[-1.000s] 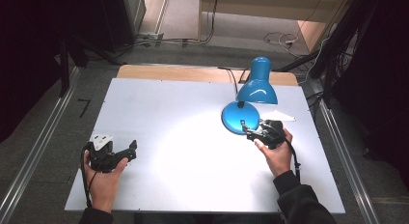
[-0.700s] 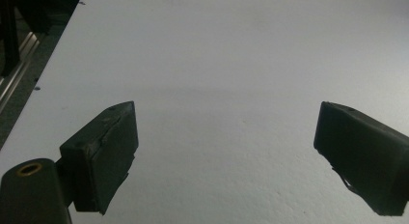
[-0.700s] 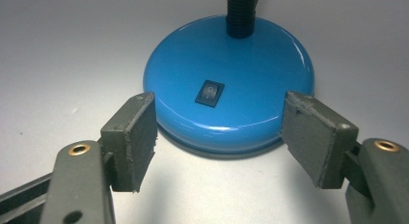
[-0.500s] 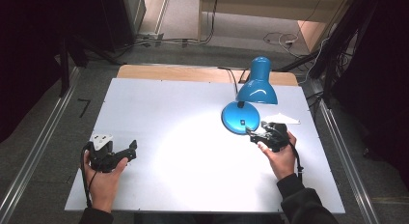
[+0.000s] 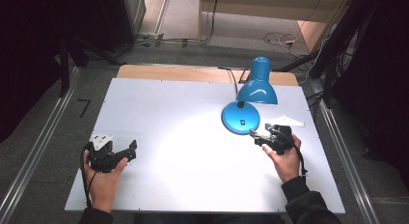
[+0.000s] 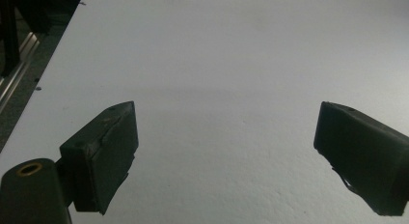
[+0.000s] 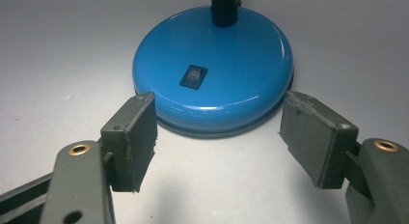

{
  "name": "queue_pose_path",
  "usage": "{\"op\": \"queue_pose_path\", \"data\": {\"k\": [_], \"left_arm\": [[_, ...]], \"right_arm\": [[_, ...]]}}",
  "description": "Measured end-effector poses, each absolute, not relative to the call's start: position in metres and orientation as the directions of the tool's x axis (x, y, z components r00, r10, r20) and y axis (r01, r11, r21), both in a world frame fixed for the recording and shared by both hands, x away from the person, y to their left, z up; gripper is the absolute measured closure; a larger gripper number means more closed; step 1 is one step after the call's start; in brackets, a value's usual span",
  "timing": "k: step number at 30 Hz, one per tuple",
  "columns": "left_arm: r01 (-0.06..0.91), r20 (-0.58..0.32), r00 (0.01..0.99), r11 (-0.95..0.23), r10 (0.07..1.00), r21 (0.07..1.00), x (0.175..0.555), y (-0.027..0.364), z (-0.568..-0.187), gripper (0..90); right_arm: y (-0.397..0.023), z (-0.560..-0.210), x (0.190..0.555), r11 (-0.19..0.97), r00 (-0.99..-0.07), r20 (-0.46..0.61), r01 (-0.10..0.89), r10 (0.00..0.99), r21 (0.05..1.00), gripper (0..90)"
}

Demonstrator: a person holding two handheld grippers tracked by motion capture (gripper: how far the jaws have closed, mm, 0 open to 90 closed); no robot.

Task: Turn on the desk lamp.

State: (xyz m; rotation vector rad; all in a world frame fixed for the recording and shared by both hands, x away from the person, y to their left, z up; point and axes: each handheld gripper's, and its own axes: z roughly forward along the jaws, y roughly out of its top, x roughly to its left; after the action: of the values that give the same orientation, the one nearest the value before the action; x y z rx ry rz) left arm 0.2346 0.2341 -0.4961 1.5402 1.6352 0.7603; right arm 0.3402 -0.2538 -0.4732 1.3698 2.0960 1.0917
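Lamp base (image 7: 214,74) is showing a glossy blue finish, smooth, catching reflections; its black switch (image 7: 193,77) is looking like plastic. Table top (image 5: 169,118) is reading as matt white, finely grained (texture clearer in the left gripper view). Pads (image 7: 132,139) are appearing dull dark rubbery, edges frayed. Wooden strip (image 5: 164,72) is lying along the far edge.

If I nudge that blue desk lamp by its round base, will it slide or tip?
The blue desk lamp's round glossy base looks wide and flat, so it should probably slide on the smooth white tabletop. Its shade leans off-centre on a flexible black neck, so a high push might rock it. The open right tool may slip on the gloss.
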Motion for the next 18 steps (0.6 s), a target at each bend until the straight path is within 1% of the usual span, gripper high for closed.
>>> {"op": "queue_pose_path", "data": {"k": [6,18], "left_arm": [[0.545,-0.123,0.005,0.1,0.992,0.832,0.234,0.234,-0.496,8.7],[0.547,-0.12,0.005,0.097,0.993,0.832,0.234,0.234,-0.496,8.7]], "right_arm": [[-0.259,-0.473,0.337,0.217,-0.436,0.072,0.576,0.897,0.788,27.6],[-0.275,-0.473,0.326,0.189,-0.418,0.093,0.585,0.904,0.788,27.6]]}}
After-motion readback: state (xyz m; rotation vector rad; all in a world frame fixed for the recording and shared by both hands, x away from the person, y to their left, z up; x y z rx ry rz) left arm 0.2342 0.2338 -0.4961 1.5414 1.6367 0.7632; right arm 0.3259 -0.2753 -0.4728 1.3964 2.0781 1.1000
